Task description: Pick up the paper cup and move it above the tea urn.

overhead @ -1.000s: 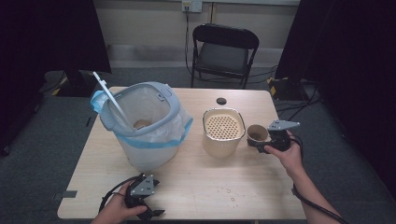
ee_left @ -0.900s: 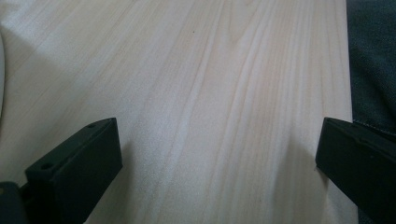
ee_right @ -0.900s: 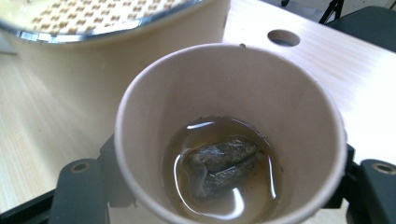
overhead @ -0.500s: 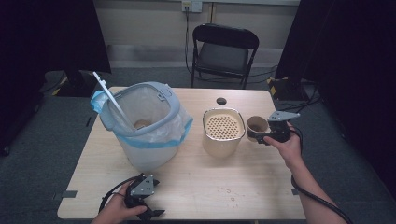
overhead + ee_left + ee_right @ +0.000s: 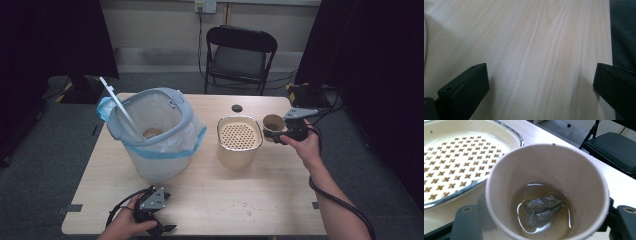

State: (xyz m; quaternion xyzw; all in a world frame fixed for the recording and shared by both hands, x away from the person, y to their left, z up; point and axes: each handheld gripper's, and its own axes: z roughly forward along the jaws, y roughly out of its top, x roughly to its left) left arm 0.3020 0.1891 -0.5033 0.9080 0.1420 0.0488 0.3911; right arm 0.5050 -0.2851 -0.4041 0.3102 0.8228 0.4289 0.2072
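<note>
The right tongs [image 5: 278,137] pinch a paper cup [image 5: 547,190], one black jaw on each side of its wall, and hold it off the table [image 5: 280,210] just beside a cream enamel strainer pot [image 5: 239,141]. In the right gripper view the cup's mouth faces up and slightly toward the camera, so its long axis — base to rim — stands near upright with a small tilt. Inside lie a shallow pool of pale tea and a used tea bag [image 5: 541,208], slumped at the bottom.

The cup looks light and thin-walled: a hard squeeze would likely buckle it into an oval, and a loose one could let it slide, since the taper narrows downward. The grip on the side wall below the rim, where the rolled edge lends stiffness, seems the sound place to hold it. The liquid will probably slosh with any quick tip, and the wet bag may cling to the base, or drop out all at once.

The left tongs [image 5: 541,82] rest spread wide over bare table, nothing between them; in the high view they sit at the near edge. Farther left stands a bin lined with a plastic bag [image 5: 160,135] — a white stick [image 5: 119,102] leans from it.
</note>
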